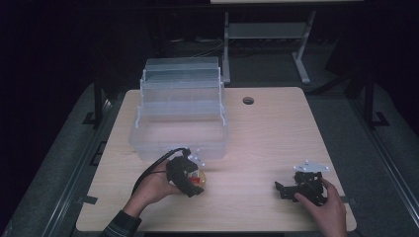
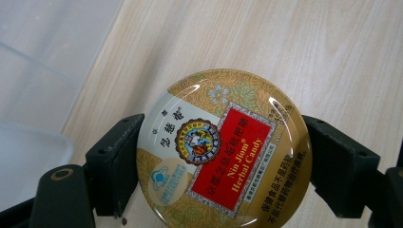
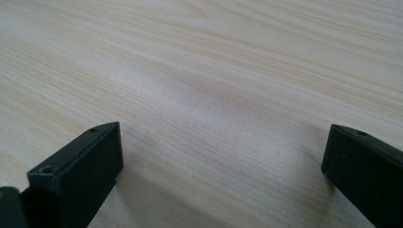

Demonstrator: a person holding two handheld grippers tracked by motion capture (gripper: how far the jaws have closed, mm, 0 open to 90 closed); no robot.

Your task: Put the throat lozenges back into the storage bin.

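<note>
A round gold candy tin (image 2: 223,142) with a red label reading "Nin Jiom Herbal Candy" lies lid up on the wooden table (image 1: 276,133). My left gripper (image 2: 216,164) is shut on it, one black jaw pressed against each side of its rim. In the high view the left gripper (image 1: 193,181) and the tin (image 1: 199,177) are just in front of a clear plastic box (image 1: 148,143). Farther right, my right gripper (image 1: 280,189) rests low on the table near its front edge. In its own view the right gripper (image 3: 223,156) stands open over bare wood.
The clear box, with stepped trays raised at its back (image 1: 180,74), occupies the left middle of the table; its wall (image 2: 38,71) is close to the tin. A cable hole (image 1: 248,100) sits near the far edge. A desk frame (image 1: 267,34) stands beyond the table.
</note>
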